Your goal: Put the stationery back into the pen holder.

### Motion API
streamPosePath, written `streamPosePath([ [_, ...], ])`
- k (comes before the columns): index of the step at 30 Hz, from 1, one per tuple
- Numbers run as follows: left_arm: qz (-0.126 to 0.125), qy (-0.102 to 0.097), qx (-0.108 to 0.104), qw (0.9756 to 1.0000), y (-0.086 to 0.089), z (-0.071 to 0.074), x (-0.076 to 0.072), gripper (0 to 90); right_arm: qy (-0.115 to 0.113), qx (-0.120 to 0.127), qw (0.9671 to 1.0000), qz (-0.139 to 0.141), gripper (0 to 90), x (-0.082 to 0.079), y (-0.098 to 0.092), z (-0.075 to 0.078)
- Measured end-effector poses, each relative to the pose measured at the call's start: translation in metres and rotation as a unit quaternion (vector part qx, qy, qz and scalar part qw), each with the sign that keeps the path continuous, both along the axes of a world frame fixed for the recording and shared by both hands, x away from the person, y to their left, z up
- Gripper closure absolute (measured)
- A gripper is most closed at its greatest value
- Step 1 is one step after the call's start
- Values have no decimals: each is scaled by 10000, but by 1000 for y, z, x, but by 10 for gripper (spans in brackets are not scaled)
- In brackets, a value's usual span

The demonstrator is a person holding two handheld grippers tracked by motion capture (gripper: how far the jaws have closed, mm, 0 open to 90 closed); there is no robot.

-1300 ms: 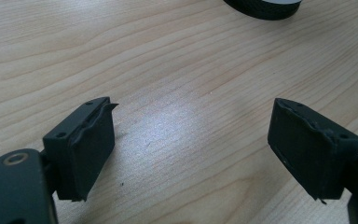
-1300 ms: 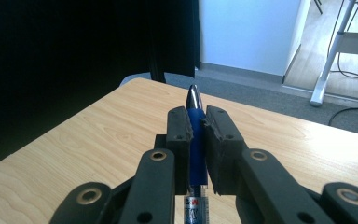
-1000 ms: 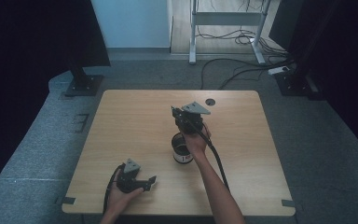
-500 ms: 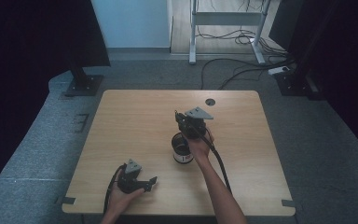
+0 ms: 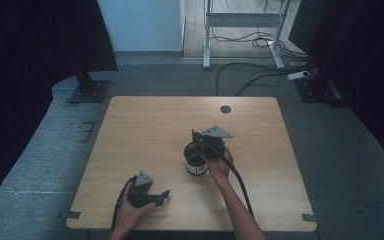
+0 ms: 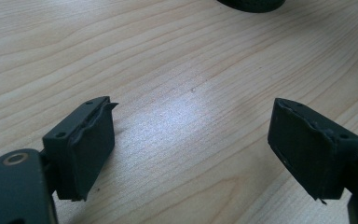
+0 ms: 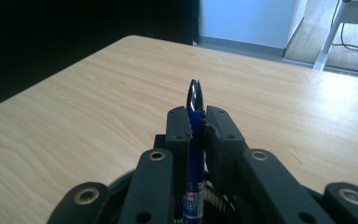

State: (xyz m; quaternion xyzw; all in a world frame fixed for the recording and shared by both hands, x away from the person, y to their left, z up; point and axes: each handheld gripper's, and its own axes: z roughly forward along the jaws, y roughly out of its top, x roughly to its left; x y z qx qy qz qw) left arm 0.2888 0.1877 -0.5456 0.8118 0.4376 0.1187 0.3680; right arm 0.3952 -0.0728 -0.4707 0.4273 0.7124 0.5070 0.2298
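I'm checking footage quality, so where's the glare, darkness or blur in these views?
High view: dim, black at both sides, table evenly lit. Left gripper view: pale glare on the table between the jaws. Right gripper view: blue pen sharp, far wall bright.

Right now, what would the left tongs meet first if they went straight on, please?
Probably the dark pen cup, which stands ahead and slightly right of the line of the left tongs; before it lies bare table.

A light wooden tabletop point(image 5: 145, 130) has a small round hole point(image 5: 225, 109) near its far edge. Behind it, black cables point(image 5: 260, 75) lie on the grey floor point(image 5: 40, 150) by a white metal frame point(image 5: 207, 40).
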Motion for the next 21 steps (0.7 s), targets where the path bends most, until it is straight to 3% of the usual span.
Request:
streamPosePath([
  [9,-7,-16,-12,10000,0,0,0,150,145,-64,9998,72,754,-7,-7,-9],
  [21,-18,-30,-3,10000,0,-1,0,150,98,-74,9999,70,666,-13,-15,-11],
])
